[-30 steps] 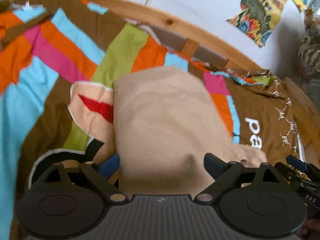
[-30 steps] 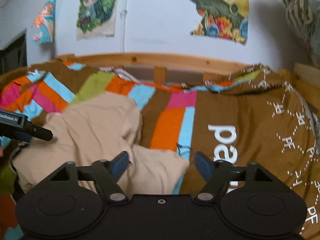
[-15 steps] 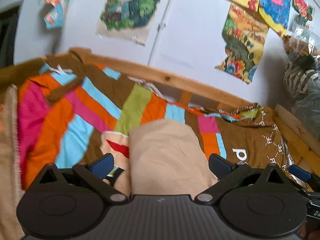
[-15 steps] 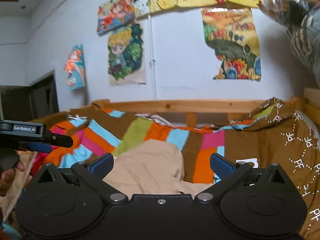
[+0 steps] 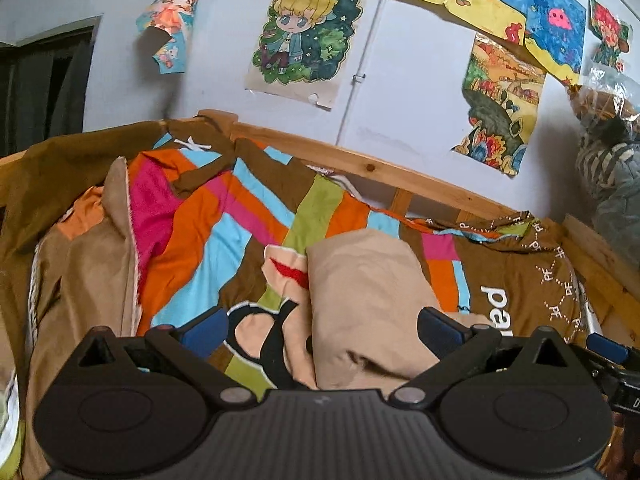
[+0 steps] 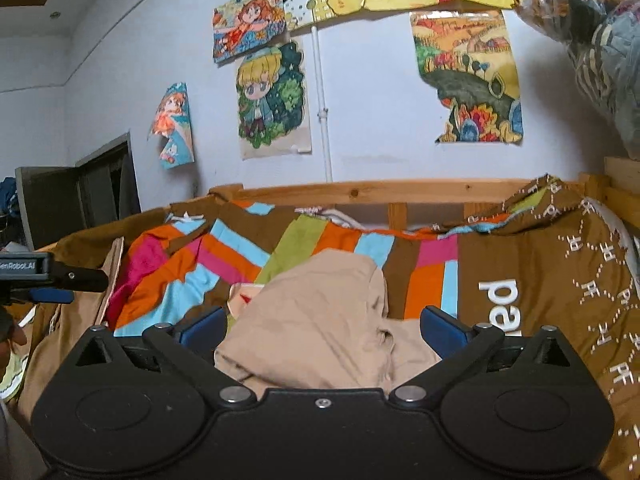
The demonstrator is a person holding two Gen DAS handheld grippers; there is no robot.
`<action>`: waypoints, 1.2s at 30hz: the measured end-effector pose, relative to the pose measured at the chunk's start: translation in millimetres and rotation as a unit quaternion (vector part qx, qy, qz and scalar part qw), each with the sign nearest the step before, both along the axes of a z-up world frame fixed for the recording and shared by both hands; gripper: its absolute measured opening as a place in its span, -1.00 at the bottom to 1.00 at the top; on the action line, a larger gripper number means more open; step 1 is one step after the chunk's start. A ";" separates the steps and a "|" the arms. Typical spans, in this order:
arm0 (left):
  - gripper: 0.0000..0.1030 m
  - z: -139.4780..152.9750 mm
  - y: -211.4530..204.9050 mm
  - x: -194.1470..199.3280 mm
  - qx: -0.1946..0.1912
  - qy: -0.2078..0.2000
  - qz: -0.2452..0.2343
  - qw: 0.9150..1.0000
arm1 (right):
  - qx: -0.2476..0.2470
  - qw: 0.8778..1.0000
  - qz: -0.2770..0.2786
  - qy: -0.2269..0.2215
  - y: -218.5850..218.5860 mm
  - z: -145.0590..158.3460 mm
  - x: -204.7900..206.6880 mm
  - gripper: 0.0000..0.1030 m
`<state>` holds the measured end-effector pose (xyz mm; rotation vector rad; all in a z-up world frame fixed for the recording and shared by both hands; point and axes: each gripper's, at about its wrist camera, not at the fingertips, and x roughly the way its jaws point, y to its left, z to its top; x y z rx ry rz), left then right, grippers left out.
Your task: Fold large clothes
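The beige garment [image 5: 360,288] lies in a compact folded bundle near the middle of the bed [image 5: 256,236], on top of the striped patchwork bedspread, with a second printed piece [image 5: 286,270] showing a red mark tucked against its left edge. It sits where both tools can reach it from the near side, which is likely why it was laid there and not toward the wooden rail [image 5: 360,164] at the wall. The left claw [image 5: 320,326] is spread wide, its blue pads apart and nothing between them; it hangs above the near end of the bundle without touching the cloth. The right claw [image 6: 322,322] is likewise spread and empty, raised over the same bundle, whose upper layer in that view looks rumpled and rounded, not flat (the fold seems loose at the far corner). With both claws free and lifted clear, the garment rests under its own weight, so the fold appears to have been set down and let go; my guess is that the folding of this piece is close to done, or that one more tuck is being weighed. At the left side of the bed a brown cloth heap [image 5: 80,272] is piled against the frame, well apart from the bundle, perhaps kept aside as other laundry. In the right wrist view the left tool's body and a bit of the hand [image 6: 10,334] holding it show at the left edge.
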<state>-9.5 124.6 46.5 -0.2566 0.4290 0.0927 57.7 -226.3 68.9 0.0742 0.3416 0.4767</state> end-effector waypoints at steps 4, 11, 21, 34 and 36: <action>0.99 -12.0 -12.6 -10.5 0.012 -0.001 -0.008 1.000 | -0.009 1.000 -0.002 0.009 -0.9 -10.9 -7.7 0.99; 0.99 -52.0 -31.2 -4.5 0.036 0.035 -0.028 0.998 | -0.029 0.998 -0.026 0.049 -3.7 -34.0 -7.6 0.99; 0.99 -66.7 -25.8 2.5 0.032 0.059 -0.028 0.997 | -0.047 0.995 -0.037 0.077 -4.5 -51.3 -4.9 0.99; 0.99 -64.6 -25.5 1.3 0.029 0.057 -0.028 0.998 | -0.048 0.995 -0.040 0.079 -5.8 -50.6 -5.2 0.99; 0.99 -64.5 -25.3 1.3 0.029 0.057 -0.028 0.998 | -0.047 0.995 -0.040 0.080 -5.8 -50.6 -5.2 0.99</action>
